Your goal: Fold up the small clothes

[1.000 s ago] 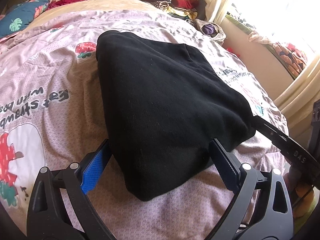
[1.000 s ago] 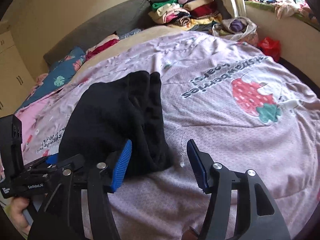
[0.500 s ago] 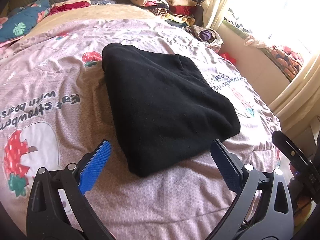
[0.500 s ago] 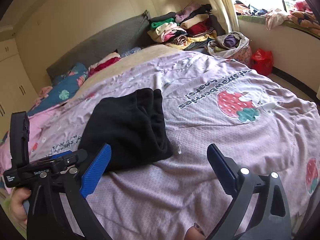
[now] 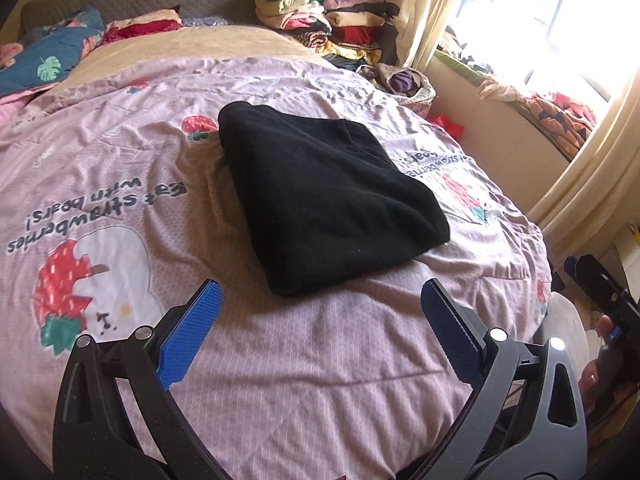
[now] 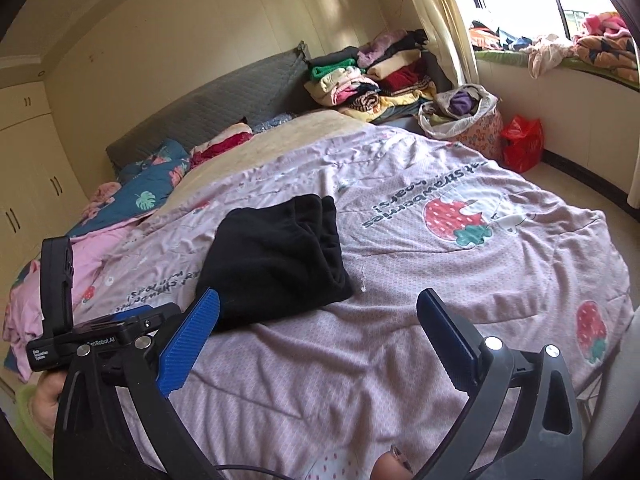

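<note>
Jaws spread wide on both sides, nothing between them: the left gripper (image 5: 320, 320) hangs over bare quilt just short of the garment, and the right gripper (image 6: 318, 338) does the same from the other side. The folded black garment (image 5: 320, 196) lies flat in the middle of the bed, a compact wedge with its rounded fold edge towards the left wrist camera. In the right wrist view the black bundle (image 6: 276, 260) shows its stacked layers along the right-hand edge, and its near corner sits just behind the blue pad of that gripper's left finger.

All round it there is open pink quilt (image 5: 320, 380), printed with strawberries and lettering, wrinkled but bare between garment and jaws. The quilt's edge drops off to the right in the left wrist view, well apart from the garment.

Further out: a pile of folded clothes (image 6: 368, 80) stacked by the grey headboard (image 6: 208, 124), a cloth basket (image 6: 464, 120) of laundry beside the bed, a red bag (image 6: 522, 144) on the floor next to it. Blue leaf-print bedding (image 6: 152, 188) and pink sheets bunch up along the far side. More clothes lie heaped on the window ledge (image 6: 560, 68). Nothing stands between either gripper and the garment.
</note>
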The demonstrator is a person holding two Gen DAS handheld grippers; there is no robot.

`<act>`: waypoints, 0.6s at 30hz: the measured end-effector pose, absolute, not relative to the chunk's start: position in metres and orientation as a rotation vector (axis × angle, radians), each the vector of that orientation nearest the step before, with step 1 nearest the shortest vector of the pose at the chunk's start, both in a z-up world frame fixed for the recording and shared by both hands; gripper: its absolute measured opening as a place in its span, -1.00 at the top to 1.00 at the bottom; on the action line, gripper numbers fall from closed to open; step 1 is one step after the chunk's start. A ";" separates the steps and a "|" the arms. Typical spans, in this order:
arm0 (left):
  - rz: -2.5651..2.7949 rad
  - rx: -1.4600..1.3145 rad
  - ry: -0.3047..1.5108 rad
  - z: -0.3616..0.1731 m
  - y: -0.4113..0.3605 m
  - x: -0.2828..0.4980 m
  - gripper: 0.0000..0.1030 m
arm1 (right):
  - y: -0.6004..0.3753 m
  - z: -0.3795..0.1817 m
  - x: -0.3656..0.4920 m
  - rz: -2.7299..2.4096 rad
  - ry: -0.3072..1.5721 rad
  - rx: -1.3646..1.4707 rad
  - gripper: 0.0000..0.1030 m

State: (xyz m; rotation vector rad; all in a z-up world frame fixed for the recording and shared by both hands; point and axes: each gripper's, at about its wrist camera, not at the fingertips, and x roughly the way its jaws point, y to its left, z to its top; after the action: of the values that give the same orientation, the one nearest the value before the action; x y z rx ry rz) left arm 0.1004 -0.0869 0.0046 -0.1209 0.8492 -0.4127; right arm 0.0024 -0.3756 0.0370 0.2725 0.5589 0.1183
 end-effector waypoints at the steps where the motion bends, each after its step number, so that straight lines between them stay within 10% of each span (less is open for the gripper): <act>1: -0.414 -0.120 0.843 0.006 -0.085 0.096 -0.82 | -0.375 0.039 -0.001 0.122 0.553 0.270 -0.91; 18: -0.427 -0.103 0.786 0.012 -0.061 0.036 -0.82 | -0.329 0.049 -0.059 0.237 0.595 0.172 -0.91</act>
State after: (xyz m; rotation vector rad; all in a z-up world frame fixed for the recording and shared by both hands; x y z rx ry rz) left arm 0.0357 -0.0606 0.0123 -0.1031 0.7864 -0.4275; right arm -0.0591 -0.3287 0.0493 0.1723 0.5953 0.2373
